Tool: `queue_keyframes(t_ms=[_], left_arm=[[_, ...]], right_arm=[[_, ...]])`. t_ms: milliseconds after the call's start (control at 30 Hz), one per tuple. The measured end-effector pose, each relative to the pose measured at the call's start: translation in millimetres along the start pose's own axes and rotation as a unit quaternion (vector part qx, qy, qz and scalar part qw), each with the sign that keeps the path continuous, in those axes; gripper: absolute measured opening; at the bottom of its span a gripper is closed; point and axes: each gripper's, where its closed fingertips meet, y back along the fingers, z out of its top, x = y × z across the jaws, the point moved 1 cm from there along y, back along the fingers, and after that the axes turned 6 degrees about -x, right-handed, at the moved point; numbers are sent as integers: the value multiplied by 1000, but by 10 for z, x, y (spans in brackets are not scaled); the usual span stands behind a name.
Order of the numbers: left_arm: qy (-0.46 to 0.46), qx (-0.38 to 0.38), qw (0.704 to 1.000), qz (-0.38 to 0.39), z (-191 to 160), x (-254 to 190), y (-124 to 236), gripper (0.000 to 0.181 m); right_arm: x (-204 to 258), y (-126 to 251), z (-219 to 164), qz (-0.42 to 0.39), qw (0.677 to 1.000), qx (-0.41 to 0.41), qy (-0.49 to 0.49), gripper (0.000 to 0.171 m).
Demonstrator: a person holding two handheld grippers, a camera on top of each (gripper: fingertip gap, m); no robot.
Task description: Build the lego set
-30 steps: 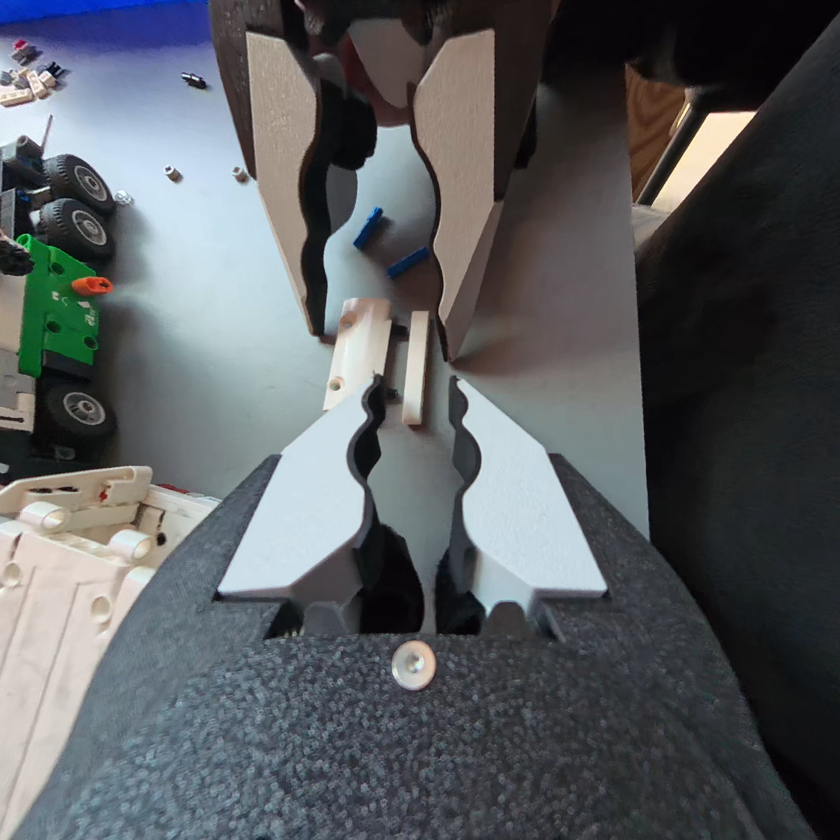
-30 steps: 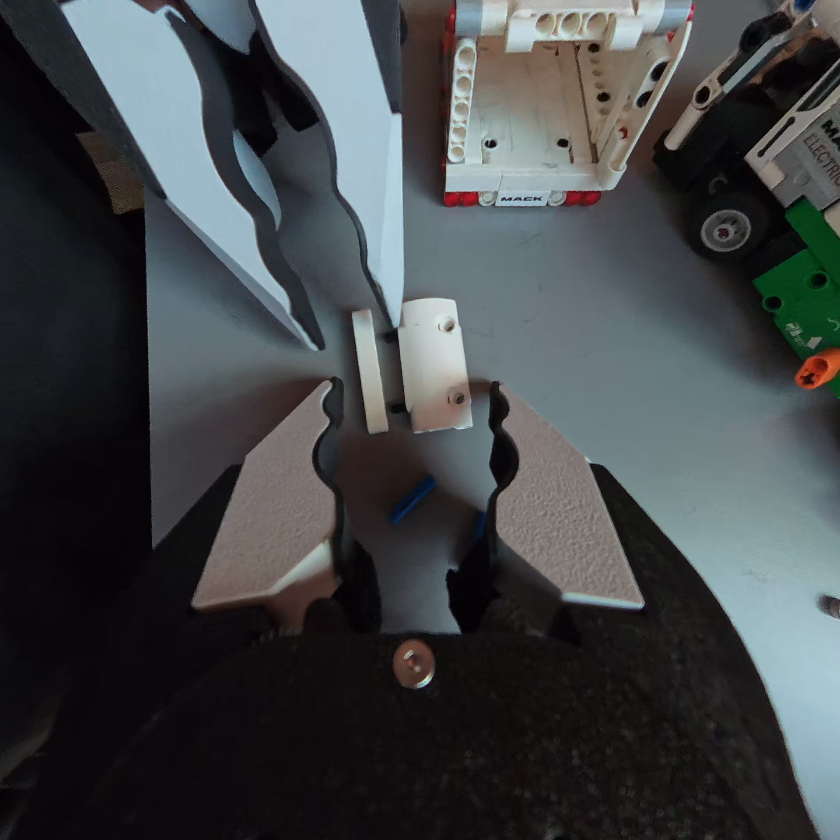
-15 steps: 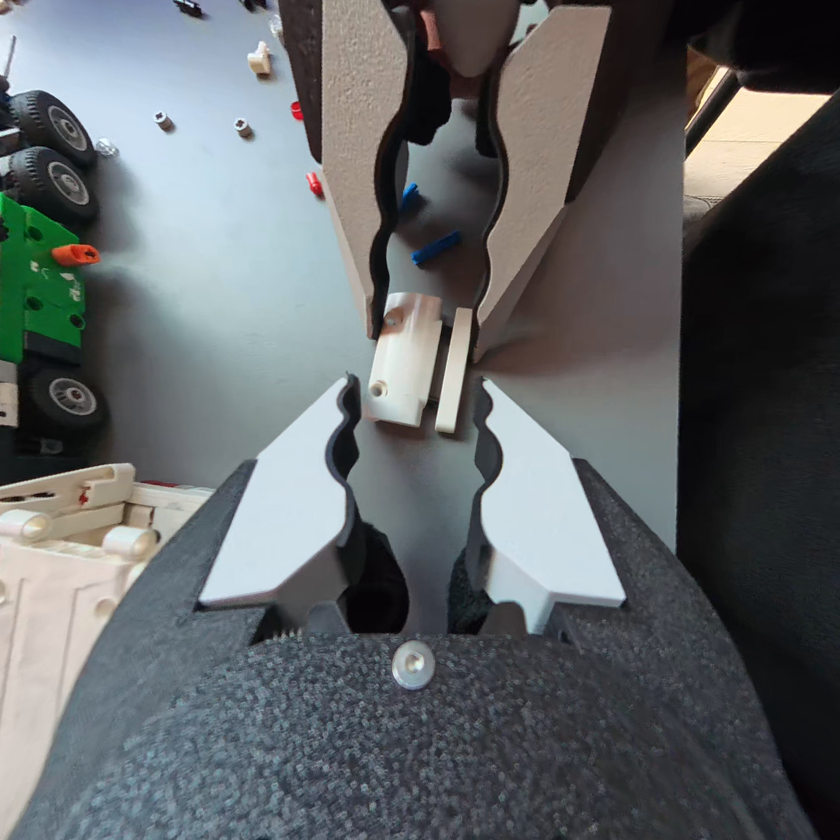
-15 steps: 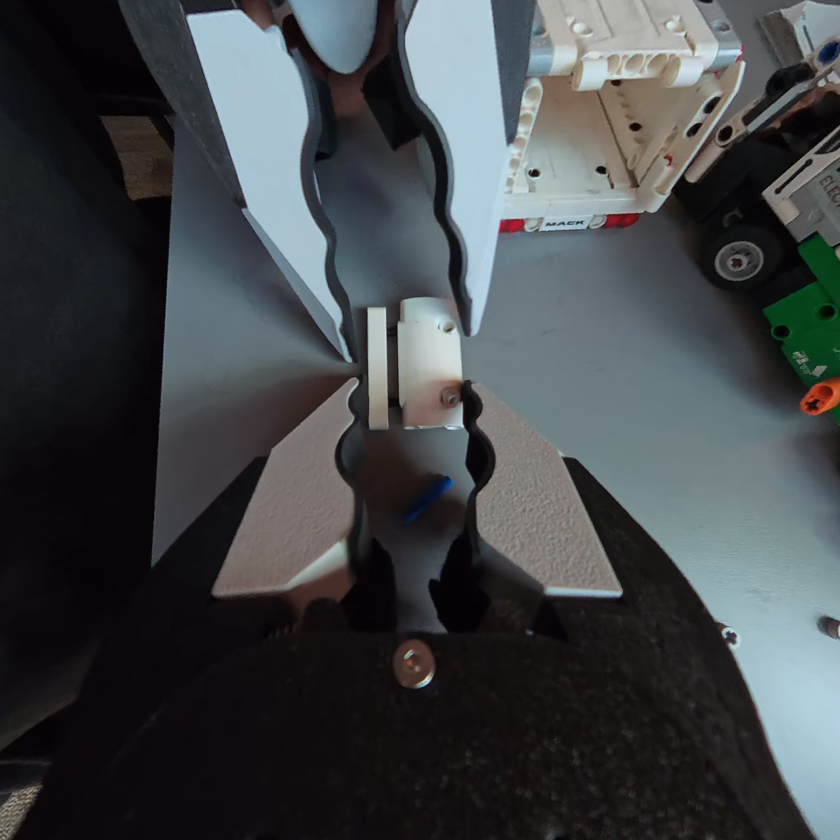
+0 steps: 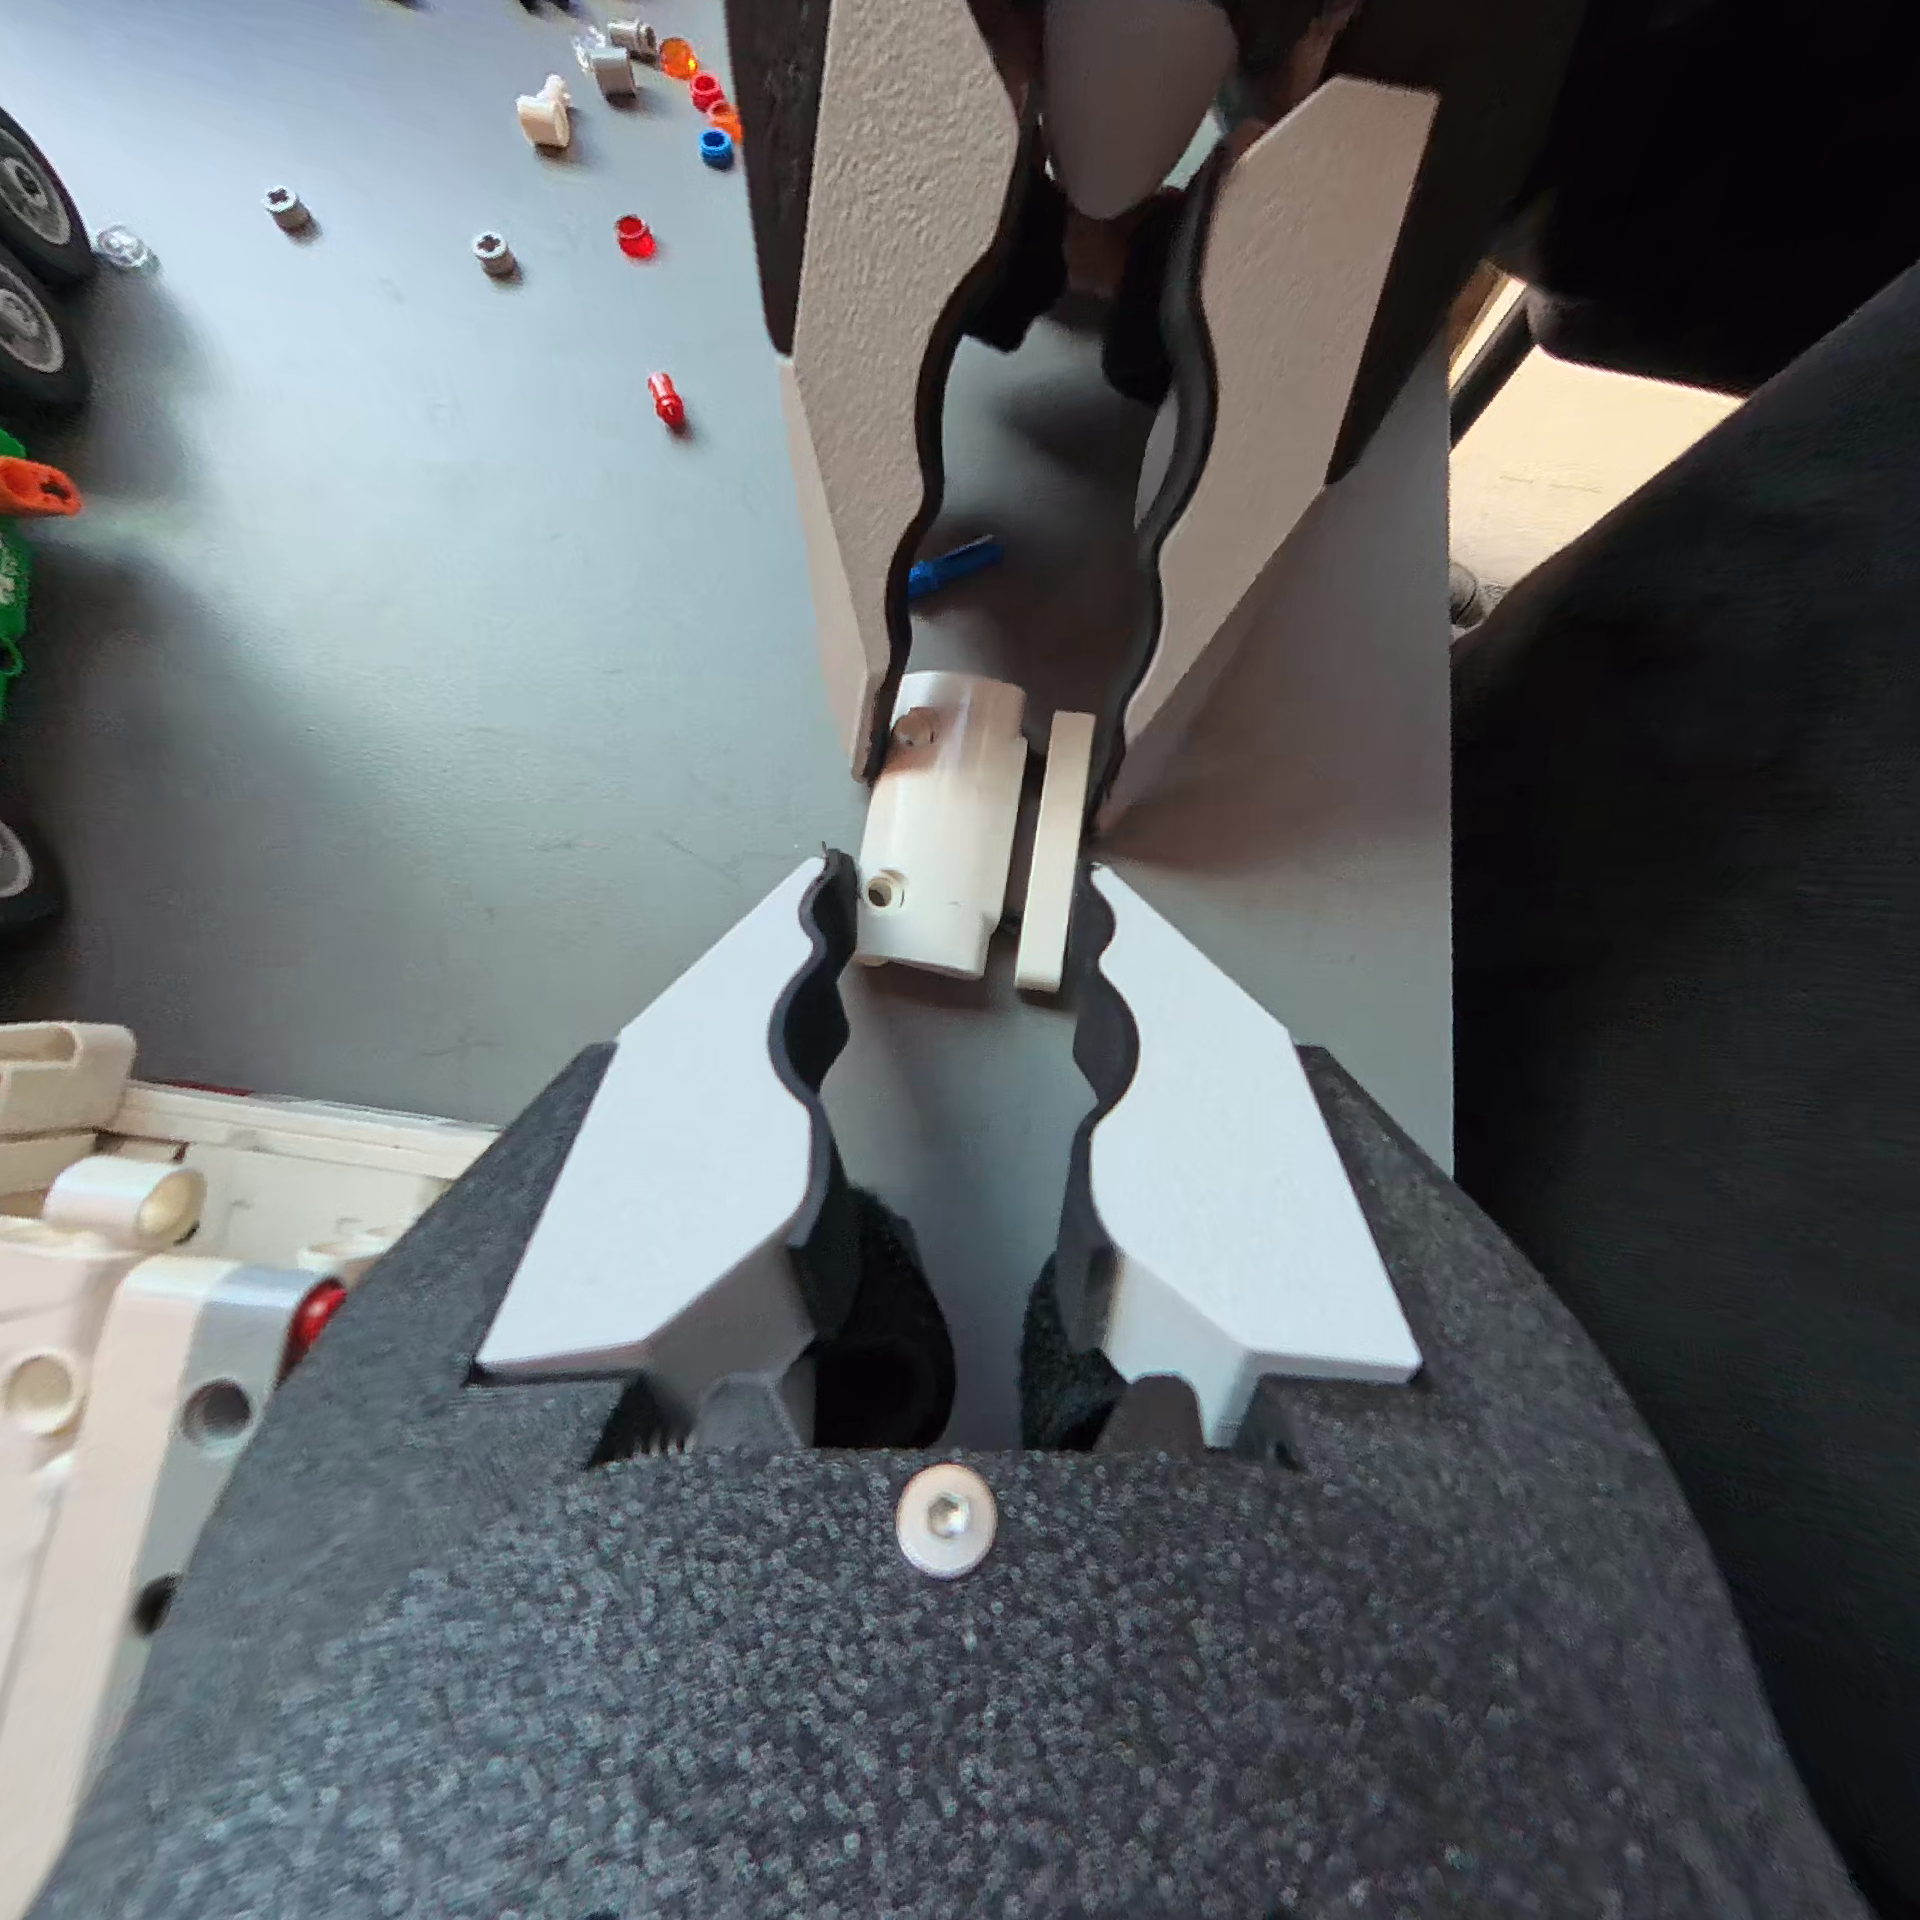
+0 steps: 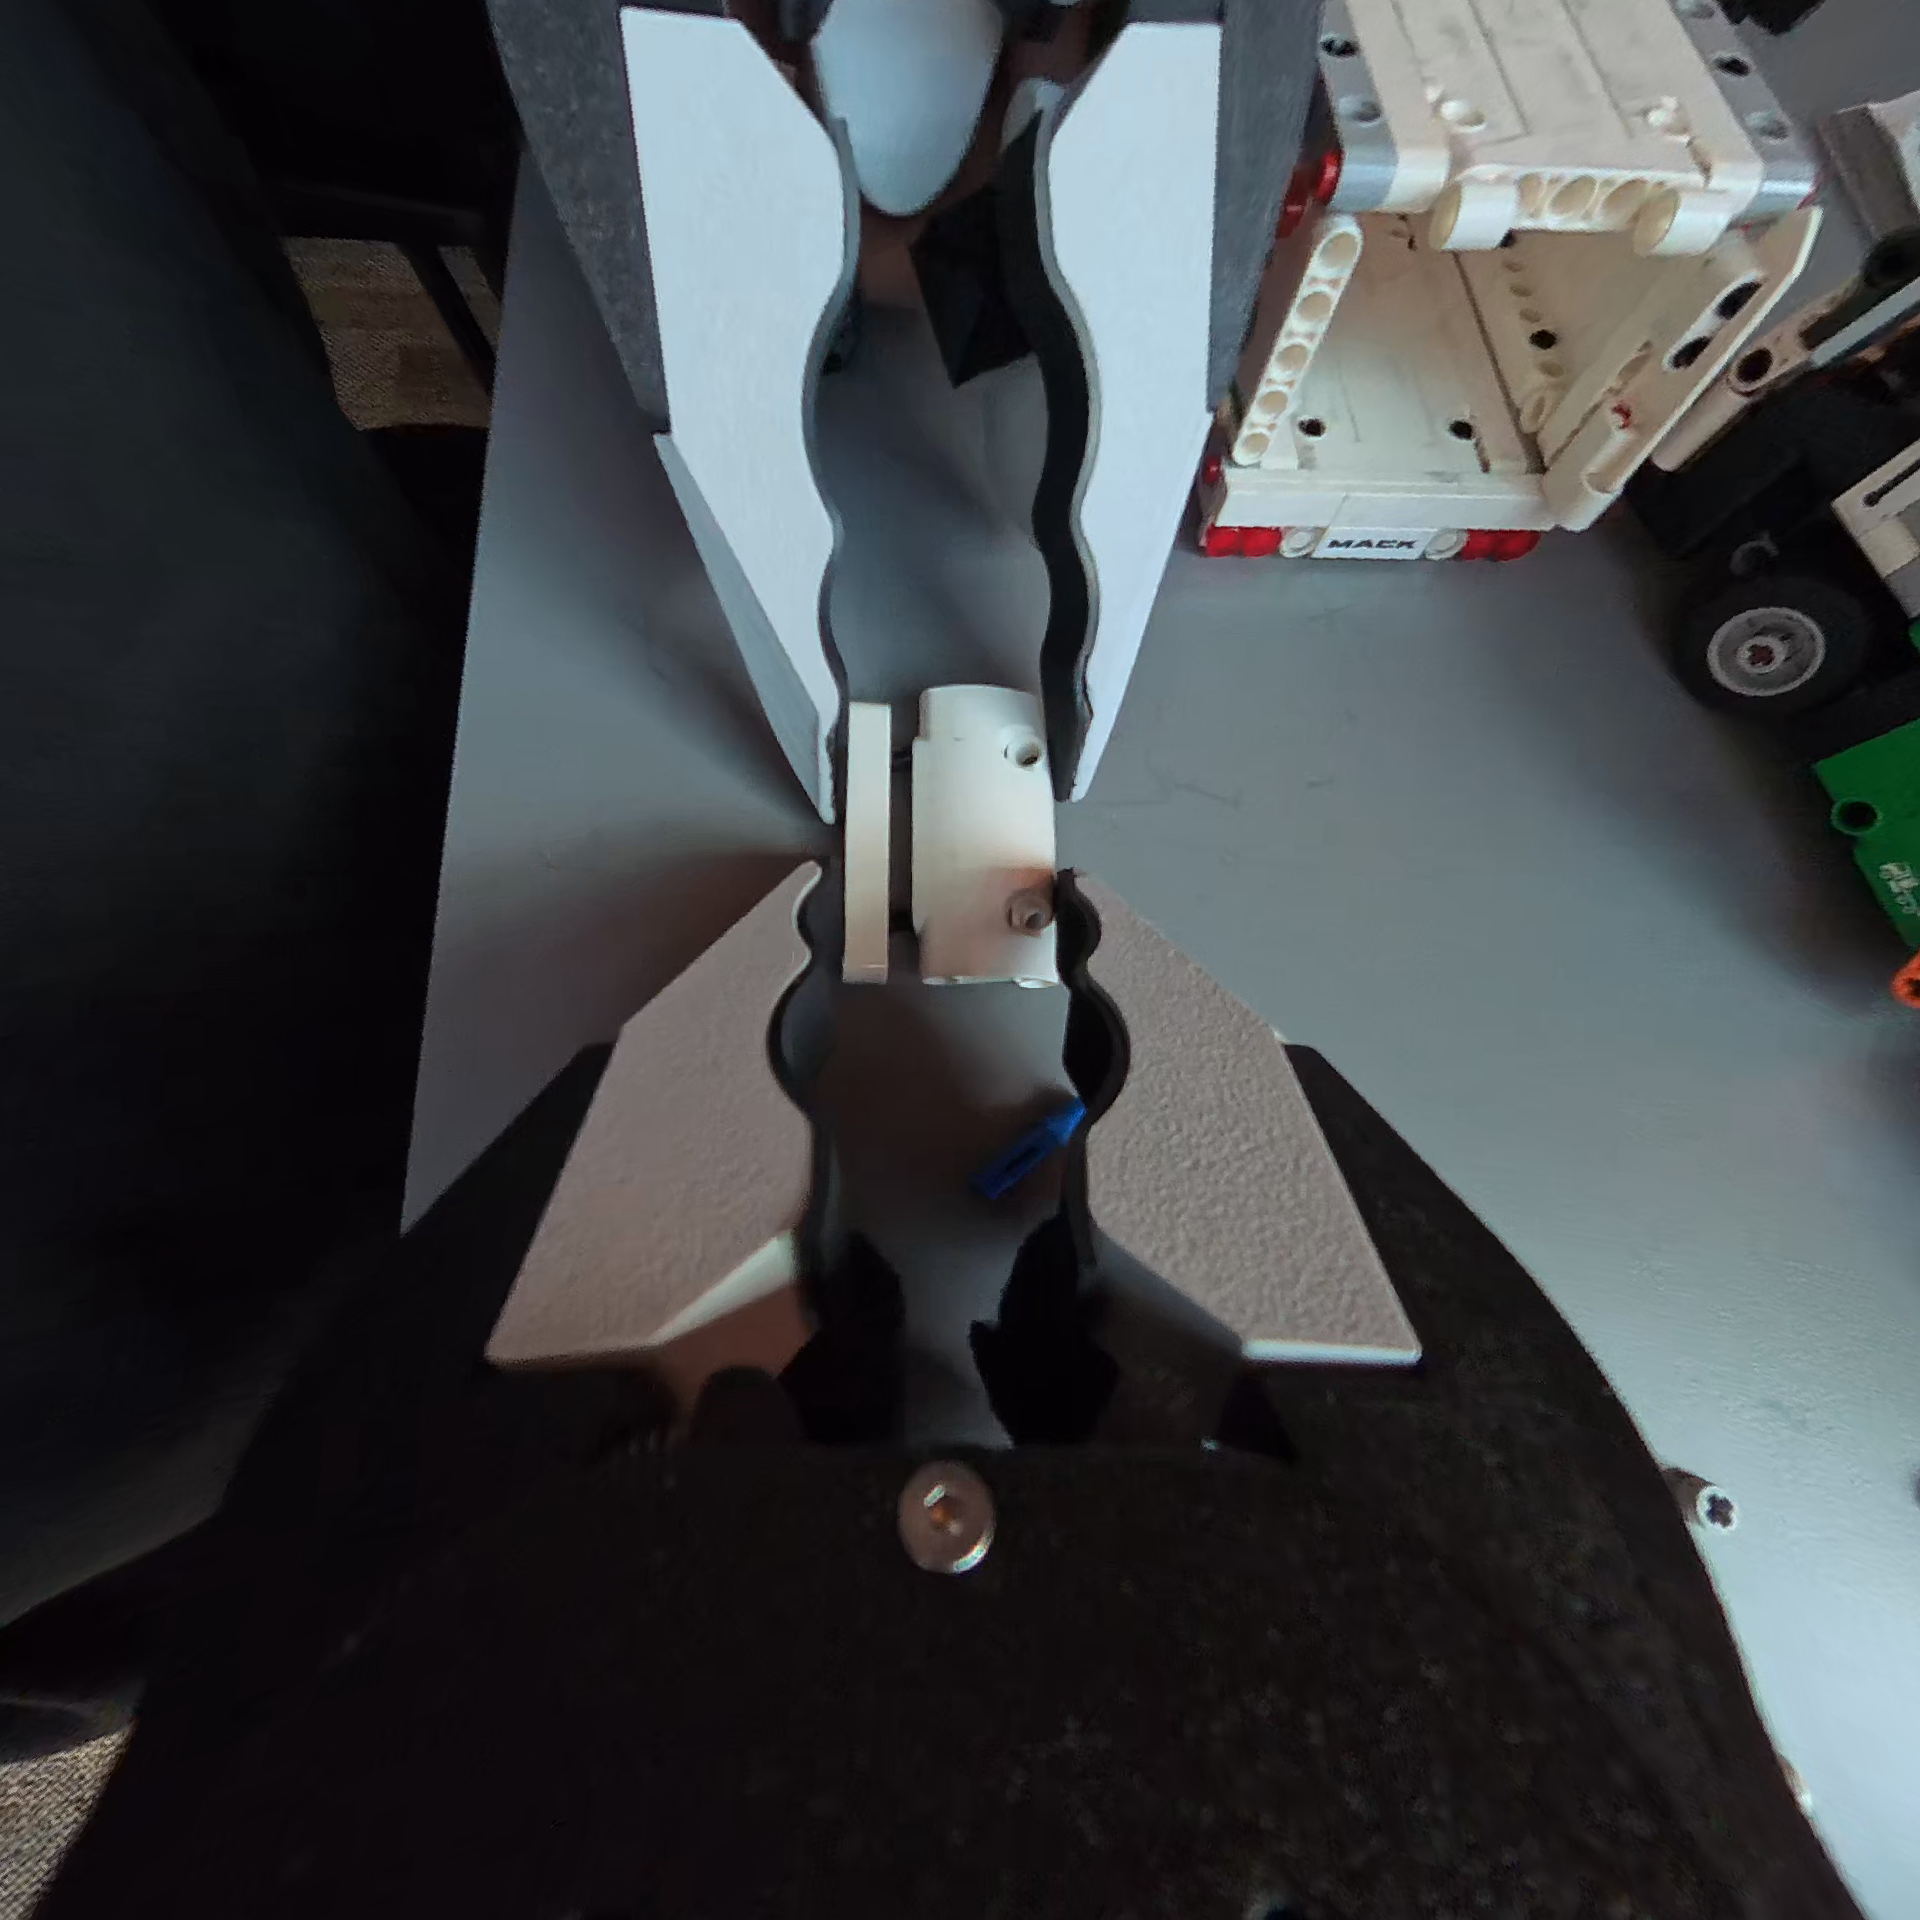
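Note:
A white curved panel (image 5: pixel 940 831) and a thin white plate (image 5: pixel 1055 852) lie side by side on the grey table, joined by short black pins with a small gap between them. My left gripper (image 5: pixel 961 894) closes on the pair from one end, its tips touching the panel and the plate. My right gripper (image 5: pixel 987 790) faces it and closes on the other end. In the right wrist view, the right gripper (image 6: pixel 940 894) pinches the plate (image 6: pixel 868 842) and the panel (image 6: pixel 977 831), with the left gripper (image 6: pixel 951 800) opposite.
A blue pin (image 6: pixel 1029 1148) lies between the right fingers. A white truck body (image 6: pixel 1455 416) and a green wheeled chassis (image 6: pixel 1870 810) stand beside. Small loose parts (image 5: pixel 634 239) are scattered farther off. The table edge (image 5: pixel 1449 727) runs close by, with dark fabric beyond. Only a small space, under 4 cm, lies between the two pairs of fingers. My right tips are roughly 5 cm from the blue pin (image 6: pixel 1029 1148). My left wrist view (image 5: pixel 954 561) looks at it from another angle.
Both grippers moved in over the white pair from opposite ends. The right jaws narrowed from wide open onto it. The left jaws widened, then closed onto it.

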Motion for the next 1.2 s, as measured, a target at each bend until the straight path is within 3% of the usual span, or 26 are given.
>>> queue_keyframes(t_ms=[33, 433, 700, 967, 1067, 1200], left_arm=[[5, -4, 1000, -3, -2, 1, 1, 39], [-16, -5, 1000, 2, -6, -44, 6, 39], [-167, -8, 985, 44, -90, -146, 224, 41], [-370, 23, 914, 166, 18, -45, 149, 28], [-385, 26, 910, 155, 4, -85, 84, 12], [-353, 4, 925, 140, 12, -86, 69, 11]], right_arm=[[1, -2, 2, -2, 1000, 1, 0, 39], [25, 3, 6, 9, 999, 4, -32, 39], [105, 45, 25, 83, 991, -19, -100, 39], [138, 80, 49, 149, 979, -18, -141, 39], [130, 103, 27, 151, 978, -14, -146, 39], [125, 125, 23, 153, 977, -21, -149, 39]])
